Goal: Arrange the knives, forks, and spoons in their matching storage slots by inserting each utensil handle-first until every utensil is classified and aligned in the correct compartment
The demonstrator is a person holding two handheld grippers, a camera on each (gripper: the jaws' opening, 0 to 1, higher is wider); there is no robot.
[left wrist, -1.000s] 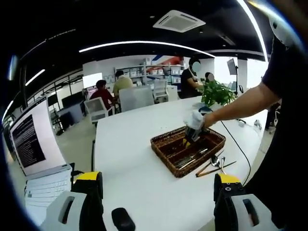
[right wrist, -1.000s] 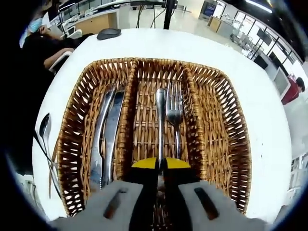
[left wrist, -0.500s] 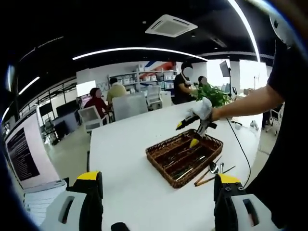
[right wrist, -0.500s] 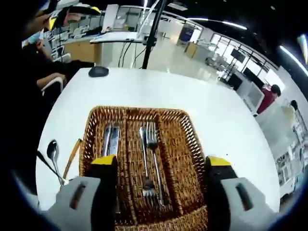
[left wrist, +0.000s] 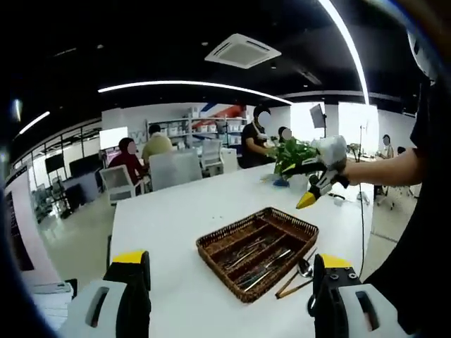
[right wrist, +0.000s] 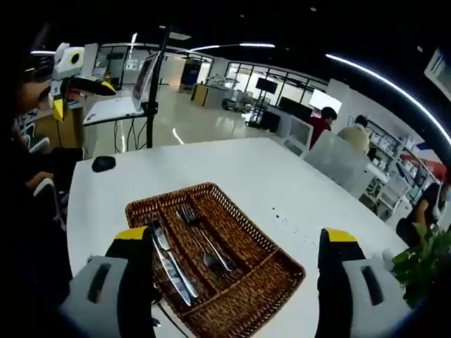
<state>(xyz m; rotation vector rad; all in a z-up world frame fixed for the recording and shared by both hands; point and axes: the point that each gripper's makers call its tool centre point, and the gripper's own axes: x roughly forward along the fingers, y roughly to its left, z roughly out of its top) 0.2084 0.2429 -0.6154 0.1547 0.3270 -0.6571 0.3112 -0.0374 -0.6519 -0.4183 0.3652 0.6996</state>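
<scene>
A brown wicker basket (left wrist: pixel 220 272) with three long slots stands on the white table (left wrist: pixel 169 225). In the right gripper view the basket (right wrist: pixel 254 224) holds two knives (right wrist: pixel 171 264) in its near slot and forks (right wrist: pixel 201 239) in the middle slot; the far slot looks bare. Spoons (left wrist: pixel 301 269) and wooden-handled pieces lie on the table beside the basket. My right gripper (right wrist: pixel 236 271) is open and holds nothing, high above the basket; the left gripper view shows it (left wrist: pixel 304 184) raised in a gloved hand. My left gripper (left wrist: pixel 229 285) is open, short of the basket.
A black mouse (right wrist: pixel 103 163) and a laptop (right wrist: pixel 113 109) lie at the table's far end. A green plant (left wrist: pixel 299 151) stands beyond the basket. People sit at desks behind. A cable (left wrist: pixel 361 225) hangs off the table edge. The left gripper (right wrist: pixel 77 70) shows at top left.
My right gripper opened, letting go of a fork in the middle slot, then rose up and away from the basket. The left gripper view swung slightly.
</scene>
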